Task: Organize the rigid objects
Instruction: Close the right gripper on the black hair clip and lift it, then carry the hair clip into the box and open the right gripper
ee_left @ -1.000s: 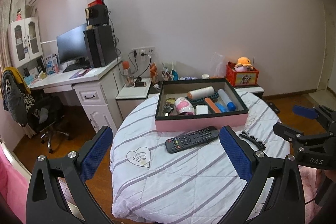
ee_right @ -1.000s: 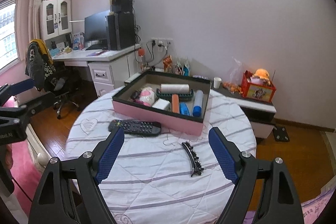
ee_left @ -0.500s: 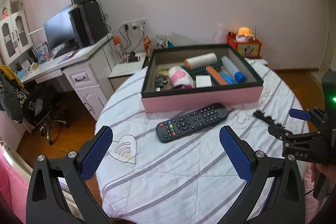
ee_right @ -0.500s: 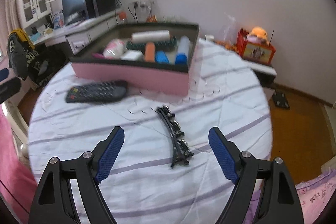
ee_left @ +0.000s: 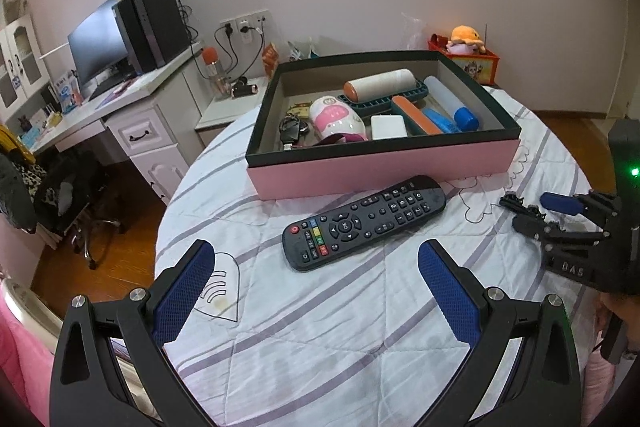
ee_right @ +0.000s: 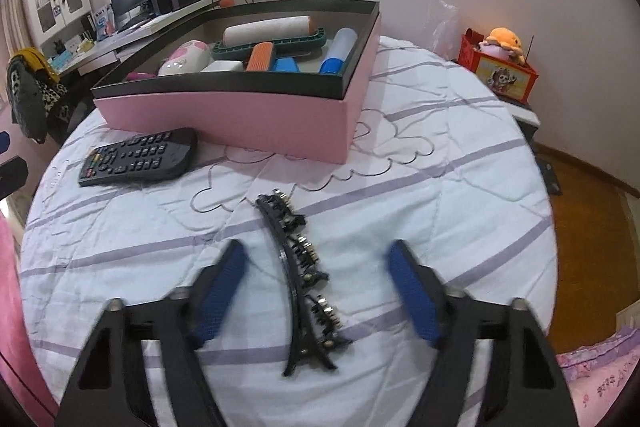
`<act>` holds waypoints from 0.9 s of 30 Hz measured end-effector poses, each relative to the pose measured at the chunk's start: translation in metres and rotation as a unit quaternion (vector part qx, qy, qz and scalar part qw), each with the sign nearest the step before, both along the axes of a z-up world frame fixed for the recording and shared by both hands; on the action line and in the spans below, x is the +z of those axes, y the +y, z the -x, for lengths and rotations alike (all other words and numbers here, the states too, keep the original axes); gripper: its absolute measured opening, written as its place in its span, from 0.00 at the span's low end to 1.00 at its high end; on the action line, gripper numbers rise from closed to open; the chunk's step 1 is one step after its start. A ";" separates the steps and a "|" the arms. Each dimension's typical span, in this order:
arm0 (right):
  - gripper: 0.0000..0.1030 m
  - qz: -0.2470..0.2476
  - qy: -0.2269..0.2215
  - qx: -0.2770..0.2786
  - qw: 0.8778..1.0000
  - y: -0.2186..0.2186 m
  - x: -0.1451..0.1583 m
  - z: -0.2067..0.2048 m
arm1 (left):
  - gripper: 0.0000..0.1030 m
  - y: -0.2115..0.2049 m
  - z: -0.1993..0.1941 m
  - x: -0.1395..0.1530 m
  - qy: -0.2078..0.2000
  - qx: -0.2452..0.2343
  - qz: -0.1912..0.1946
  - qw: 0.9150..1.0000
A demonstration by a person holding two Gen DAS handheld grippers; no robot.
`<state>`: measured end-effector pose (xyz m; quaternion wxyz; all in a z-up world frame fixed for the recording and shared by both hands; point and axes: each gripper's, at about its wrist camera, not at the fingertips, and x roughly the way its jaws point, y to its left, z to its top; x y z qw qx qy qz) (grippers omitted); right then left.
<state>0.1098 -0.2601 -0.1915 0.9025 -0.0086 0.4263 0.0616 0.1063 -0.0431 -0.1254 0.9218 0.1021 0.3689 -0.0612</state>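
On the round table [ee_right: 460, 163] | right gripper [ee_right: 316, 291] fingers closing astride hair clip [ee_right: 304, 279], seemingly untouched | left gripper [ee_left: 316, 291] released; right-wrist view alone shows gap.

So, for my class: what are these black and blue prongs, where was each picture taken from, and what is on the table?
No robot here: a person carries a hand-held claw in each hand, with a camera looking along its two fingers. One picture looks past the left claw, wide open above a black remote control. The other looks past the right claw, whose jaws have just been closing around a black hair clip without touching it yet. Behind, on the striped tablecloth, stands a pink box already holding small items. Nothing is held.
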 end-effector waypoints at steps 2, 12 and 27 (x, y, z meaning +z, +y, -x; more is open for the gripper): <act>0.39 -0.002 0.001 0.005 1.000 0.001 0.001 -0.002 | 1.00 0.000 0.000 -0.001 0.003 -0.002 0.000 1.000; 0.18 -0.009 -0.004 0.042 0.999 0.017 0.012 0.007 | 1.00 0.008 0.008 0.008 -0.006 -0.002 0.013 1.000; 0.18 0.007 -0.110 0.109 0.988 0.069 0.106 0.028 | 1.00 0.011 0.027 0.062 -0.070 -0.021 0.045 0.996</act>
